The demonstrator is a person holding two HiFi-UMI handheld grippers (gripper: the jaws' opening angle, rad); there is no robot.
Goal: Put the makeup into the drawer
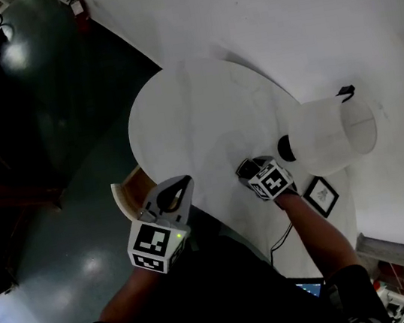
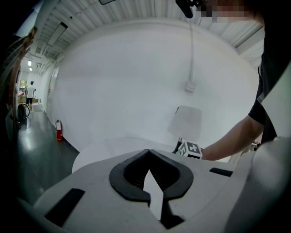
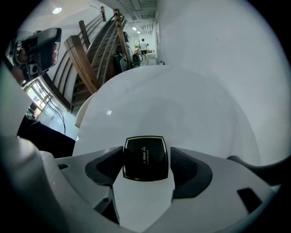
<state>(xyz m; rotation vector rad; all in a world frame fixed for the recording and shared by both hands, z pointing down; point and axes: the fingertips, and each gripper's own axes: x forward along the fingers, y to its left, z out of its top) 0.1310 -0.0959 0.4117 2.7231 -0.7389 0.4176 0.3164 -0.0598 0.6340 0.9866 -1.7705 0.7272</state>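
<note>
Currently we see the right gripper [image 1: 249,168] pointing steeply down at the round white table [image 1: 195,120], jaws apart. A black square compact [image 3: 145,164] lies flat on the table between its pads [image 3: 188,170]. The pad at the view's left sits right at the compact's edge. The other pad stands off with a sliver of table showing, so we read no clamp.

The left gripper [image 1: 178,189] is at the table's near edge, jaws together at the tips with nothing between them. Just beside it a wooden drawer [image 1: 131,191] sticks out open from under the table edge; we can't see inside. The compact is on the tabletop, apart from the drawer. A lamp [image 1: 331,135] stands just beyond the right gripper, with a small picture frame [image 1: 321,196] near it.
</note>
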